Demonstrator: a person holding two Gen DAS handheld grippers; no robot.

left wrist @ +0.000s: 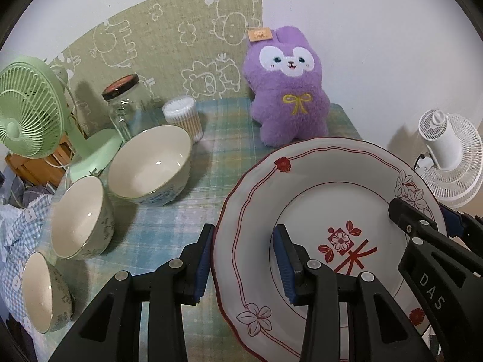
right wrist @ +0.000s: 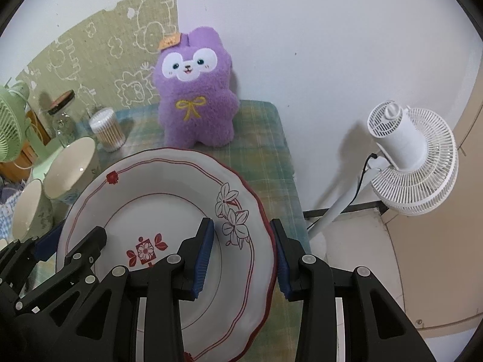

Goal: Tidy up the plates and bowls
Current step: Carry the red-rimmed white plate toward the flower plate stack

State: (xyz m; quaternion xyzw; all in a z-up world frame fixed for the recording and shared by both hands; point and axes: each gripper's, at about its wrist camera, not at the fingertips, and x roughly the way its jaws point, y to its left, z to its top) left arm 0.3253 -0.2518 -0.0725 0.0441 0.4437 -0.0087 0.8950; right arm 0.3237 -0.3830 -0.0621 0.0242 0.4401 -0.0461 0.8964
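Note:
A white plate with red trim and flower prints (left wrist: 317,199) sits tilted above the checked tablecloth. My left gripper (left wrist: 244,259) straddles its left rim, one pad outside and one inside, with a wide gap. My right gripper (right wrist: 244,256) straddles its right rim (right wrist: 259,211) the same way. Neither visibly pinches the rim. Three cream bowls stand at the left: a large one (left wrist: 151,163), a medium one (left wrist: 80,214) and a small one (left wrist: 45,292).
A purple plush toy (left wrist: 286,87) sits at the back of the table. A glass jar (left wrist: 122,105), a cotton swab tub (left wrist: 184,117) and a green fan (left wrist: 30,105) stand at back left. A white floor fan (right wrist: 410,157) stands right of the table edge.

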